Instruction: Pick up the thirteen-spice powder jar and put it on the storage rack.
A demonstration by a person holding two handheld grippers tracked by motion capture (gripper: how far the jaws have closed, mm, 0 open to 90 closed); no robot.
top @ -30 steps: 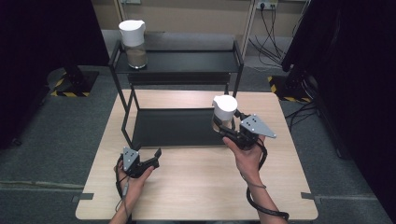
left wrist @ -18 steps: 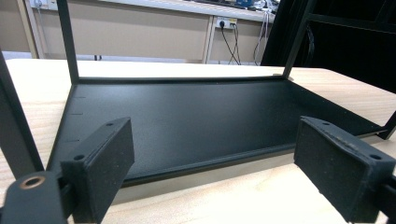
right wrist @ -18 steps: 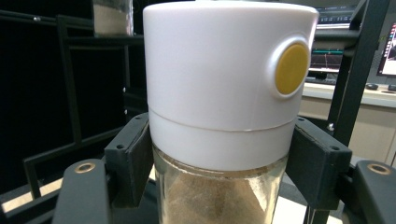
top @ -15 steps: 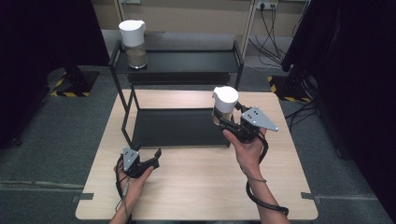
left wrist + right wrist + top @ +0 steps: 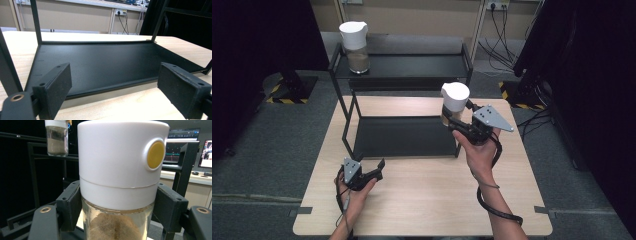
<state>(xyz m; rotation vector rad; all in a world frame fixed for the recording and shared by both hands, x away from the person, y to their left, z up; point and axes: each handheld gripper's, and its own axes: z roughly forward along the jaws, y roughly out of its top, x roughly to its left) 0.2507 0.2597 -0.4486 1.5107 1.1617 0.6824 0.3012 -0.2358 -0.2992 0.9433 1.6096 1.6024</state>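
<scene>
The right gripper (image 5: 455,121) is clamped on a jar (image 5: 454,102), held upright by the rack's (image 5: 404,65) right end, not yet shelved; another jar (image 5: 355,46) already stands on top. The left gripper (image 5: 374,167) rests open before the rack.

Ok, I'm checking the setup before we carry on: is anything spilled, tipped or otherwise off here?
Nothing stands out. The jar in the right tool is upright with its white lid on, the other jar stands upright on the rack's top shelf, and no powder shows on the table. The left tool is open, holding nothing.
</scene>
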